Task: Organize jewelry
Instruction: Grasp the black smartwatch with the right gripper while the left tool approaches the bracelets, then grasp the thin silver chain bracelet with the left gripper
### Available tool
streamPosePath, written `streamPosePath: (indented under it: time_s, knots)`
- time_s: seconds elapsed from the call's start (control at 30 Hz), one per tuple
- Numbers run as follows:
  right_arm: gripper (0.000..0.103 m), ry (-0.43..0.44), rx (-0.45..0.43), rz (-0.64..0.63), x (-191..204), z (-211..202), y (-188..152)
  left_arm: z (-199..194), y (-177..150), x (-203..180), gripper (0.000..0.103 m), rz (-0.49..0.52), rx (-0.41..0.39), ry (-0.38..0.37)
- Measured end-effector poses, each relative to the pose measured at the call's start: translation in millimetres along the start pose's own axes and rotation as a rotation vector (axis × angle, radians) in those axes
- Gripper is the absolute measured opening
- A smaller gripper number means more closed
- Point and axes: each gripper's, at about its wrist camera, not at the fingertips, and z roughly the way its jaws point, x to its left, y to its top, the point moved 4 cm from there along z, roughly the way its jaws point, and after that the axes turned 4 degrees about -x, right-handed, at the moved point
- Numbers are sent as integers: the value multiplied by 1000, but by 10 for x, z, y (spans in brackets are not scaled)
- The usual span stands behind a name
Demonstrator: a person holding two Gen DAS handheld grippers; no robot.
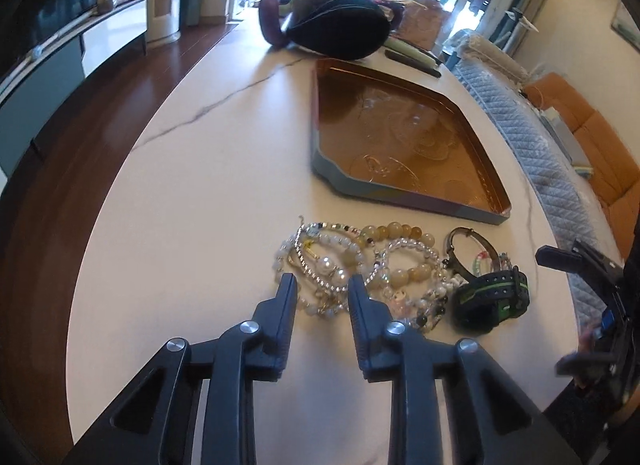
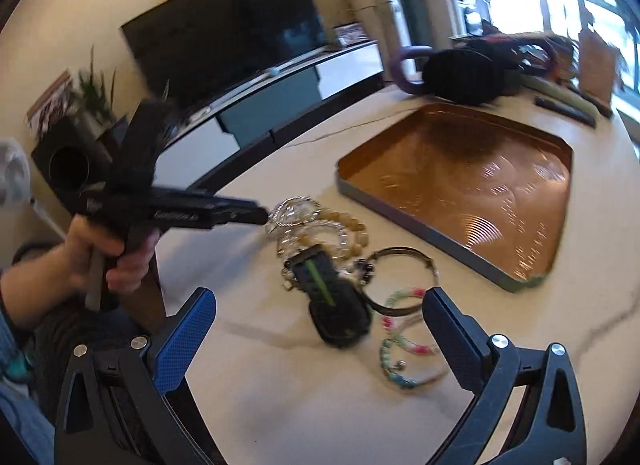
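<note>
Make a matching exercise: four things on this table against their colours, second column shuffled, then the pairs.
Things:
1. tray inside
2. watch
3. large round beads
4. right gripper pads

Colours:
A. blue
B. pale yellow
C. coppery orange
D. black with a green stripe

Pairs: 1-C, 2-D, 3-B, 4-A

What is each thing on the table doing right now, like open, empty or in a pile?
Left gripper: jaws narrowed at the bead bracelets, grip unclear.
Right gripper: jaws wide open, holding nothing.
Tray: empty, flat on the table.
Bead bracelets: tangled in a pile beside the tray.
Watch: strap closed, lying against the pile.
Metal bangle: lying flat beside the watch.
</note>
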Motion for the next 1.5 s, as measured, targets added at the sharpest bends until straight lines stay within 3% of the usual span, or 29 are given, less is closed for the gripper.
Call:
streamPosePath:
  time_s: [0.07,0.2,0.27,0.3,0.33,0.43,0.6,0.97,1.07,1.13,1.17,1.23,1.3,1.37,1.5]
  knots:
    - [102,-29,17,-70,103,89,-4,43,34,-35,26,28,-9,0]
    - [101,-33,35,-87,106,223,32,181,66,60,25,41,10,34]
    - [94,-30,55,-80,66,304,24,179,81,122,12,18,-5,16]
    - [85,-28,66,-82,46,353,16,192,86,162,3,4,0,12]
    - [73,-26,75,-80,11,356,18,198,86,186,3,-7,0,1]
    - [53,-26,122,-54,-38,471,-68,187,85,193,3,-10,-6,2]
    - [22,-60,83,-46,-32,409,-61,94,108,74,3,38,-41,29]
    - [22,-55,-30,-11,75,128,54,-121,104,-250,1,203,-87,83]
    - [22,-66,-29,-10,74,103,49,0,-15,-286,18,250,-22,88]
    - [22,-77,-16,-2,52,113,22,64,-67,-278,81,260,5,112]
    - [22,-82,-7,1,41,121,13,42,-65,-278,91,264,-15,142]
    - [22,-87,1,10,19,122,-15,-142,13,-280,95,281,-134,191]
    - [22,-84,4,15,12,110,-29,-243,65,-222,103,211,-158,122]
    - [22,-89,0,12,20,92,-43,-229,79,-149,103,152,-130,100]
    - [22,-84,-1,16,18,84,-55,-39,21,-68,103,190,-60,249]
